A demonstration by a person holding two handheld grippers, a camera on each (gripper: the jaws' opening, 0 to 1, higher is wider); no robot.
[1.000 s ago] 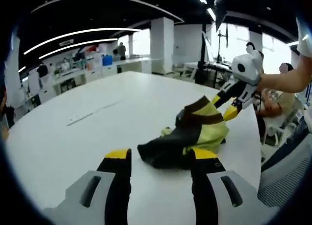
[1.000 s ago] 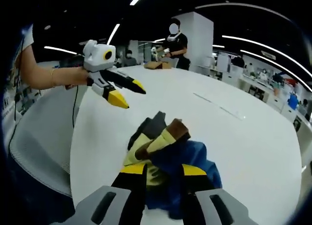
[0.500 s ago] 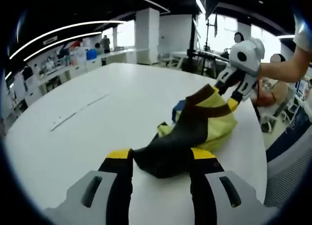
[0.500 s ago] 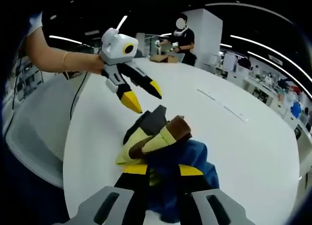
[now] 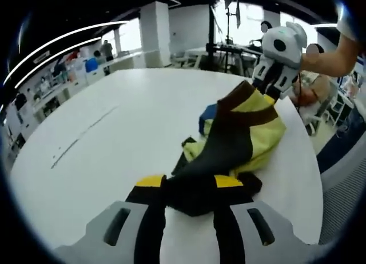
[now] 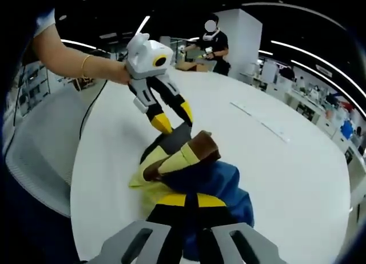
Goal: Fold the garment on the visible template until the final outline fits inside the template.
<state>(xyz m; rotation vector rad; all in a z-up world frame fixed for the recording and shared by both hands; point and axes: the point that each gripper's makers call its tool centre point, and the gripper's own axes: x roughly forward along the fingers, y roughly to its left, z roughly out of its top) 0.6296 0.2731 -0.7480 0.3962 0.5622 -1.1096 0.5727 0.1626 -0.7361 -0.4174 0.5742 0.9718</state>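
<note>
The garment (image 5: pixel 240 132) lies bunched on the white table (image 5: pixel 86 161), a mix of yellow, black, blue and a brown cuff. In the right gripper view the garment (image 6: pixel 191 161) lies just ahead of my jaws. My left gripper (image 5: pixel 190 184) is open, its jaws on either side of the black cloth at the near end. From the right gripper view, the left gripper (image 6: pixel 174 118) points down at the black edge with its tips apart. My right gripper (image 6: pixel 191 202) is shut on the blue and yellow cloth. Seen from the left, the right gripper (image 5: pixel 267 92) holds the brown-cuffed end raised.
A thin line mark (image 5: pixel 86 130) runs across the table, far from the garment, and the same mark (image 6: pixel 260 122) appears beyond it. Grey chairs (image 6: pixel 40 155) stand at the table's edge. A person (image 6: pixel 213 44) stands at the far end by a brown object.
My right gripper's jaws closed on the cloth and lifted the cuffed end. My left gripper moved in until the black cloth lies between its jaws, which narrowed a little.
</note>
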